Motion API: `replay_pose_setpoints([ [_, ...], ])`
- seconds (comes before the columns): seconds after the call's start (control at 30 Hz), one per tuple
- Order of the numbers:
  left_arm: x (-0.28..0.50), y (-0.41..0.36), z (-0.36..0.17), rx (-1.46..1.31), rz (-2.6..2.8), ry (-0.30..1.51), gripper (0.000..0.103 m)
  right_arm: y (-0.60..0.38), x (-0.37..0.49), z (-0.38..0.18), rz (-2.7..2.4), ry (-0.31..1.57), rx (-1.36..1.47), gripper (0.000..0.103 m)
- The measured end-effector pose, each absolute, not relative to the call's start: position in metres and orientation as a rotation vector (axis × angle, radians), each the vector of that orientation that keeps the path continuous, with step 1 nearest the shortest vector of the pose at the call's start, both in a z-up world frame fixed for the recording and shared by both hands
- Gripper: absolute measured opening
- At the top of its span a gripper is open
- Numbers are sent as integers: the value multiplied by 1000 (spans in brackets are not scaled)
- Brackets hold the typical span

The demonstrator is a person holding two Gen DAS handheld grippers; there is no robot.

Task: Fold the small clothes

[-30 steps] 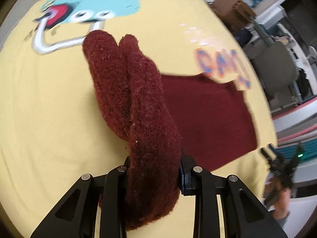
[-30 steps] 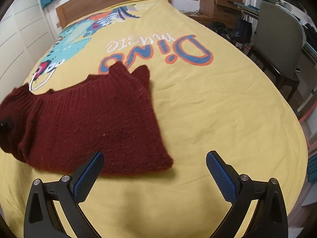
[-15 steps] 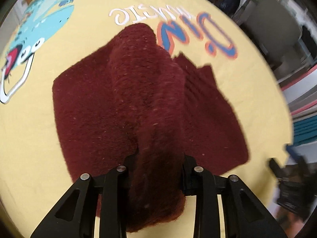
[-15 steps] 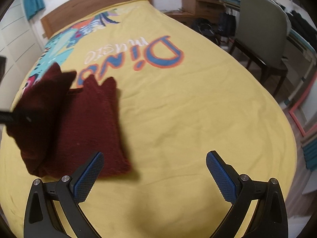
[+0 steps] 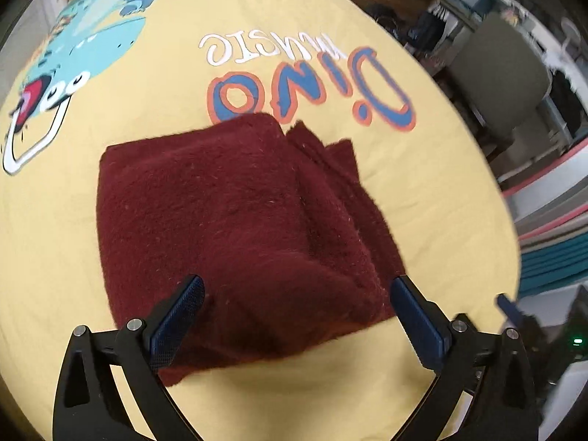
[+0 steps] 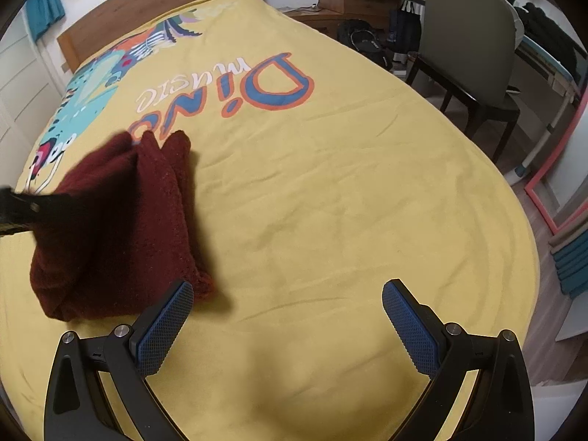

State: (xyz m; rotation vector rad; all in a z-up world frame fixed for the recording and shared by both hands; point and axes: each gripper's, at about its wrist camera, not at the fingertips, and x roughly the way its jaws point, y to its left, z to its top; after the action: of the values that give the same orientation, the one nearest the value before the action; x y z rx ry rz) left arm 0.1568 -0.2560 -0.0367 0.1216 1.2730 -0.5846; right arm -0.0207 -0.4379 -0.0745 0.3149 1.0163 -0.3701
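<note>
A dark red knitted garment (image 5: 235,220) lies folded in a thick stack on the yellow bedspread (image 5: 110,84). My left gripper (image 5: 297,316) is open just above its near edge, with the fold between the two blue pads (image 5: 176,316). The garment also shows in the right wrist view (image 6: 121,220) at the left, with part of the left gripper over it. My right gripper (image 6: 286,323) is open and empty above bare bedspread (image 6: 330,202), to the right of the garment.
The bedspread carries a dinosaur print and "Dino music" lettering (image 6: 235,88). A wooden headboard (image 6: 154,11) stands at the far end. A grey chair (image 6: 474,51), a desk and bags stand off the bed's right side. Stacked teal items (image 6: 569,257) lie at the far right.
My left gripper carried the held part of the garment over onto the rest, then opened and let it go. The garment now lies folded over. My right gripper stayed open.
</note>
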Motion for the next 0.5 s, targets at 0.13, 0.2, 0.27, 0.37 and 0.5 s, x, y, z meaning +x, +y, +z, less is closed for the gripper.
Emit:
replay_pose_setpoints([
  [0.13, 162, -226, -12, 97, -567, 1207, 102, -424, -12, -58, -322, 998, 293, 103],
  [0.2, 163, -205, -2, 67, -568, 1188, 102, -411, -1, -45, -284, 985, 268, 103],
  [0.27, 161, -174, 6, 51, -547, 1165, 102, -401, 9, -34, -252, 977, 270, 103],
  [0.37, 160, -137, 7, 54, -494, 1132, 102, -386, 35, -10, -161, 982, 339, 103],
  [0.5, 153, -92, 5, 23, -412, 1103, 102, -355, 78, 17, -96, 999, 266, 100],
])
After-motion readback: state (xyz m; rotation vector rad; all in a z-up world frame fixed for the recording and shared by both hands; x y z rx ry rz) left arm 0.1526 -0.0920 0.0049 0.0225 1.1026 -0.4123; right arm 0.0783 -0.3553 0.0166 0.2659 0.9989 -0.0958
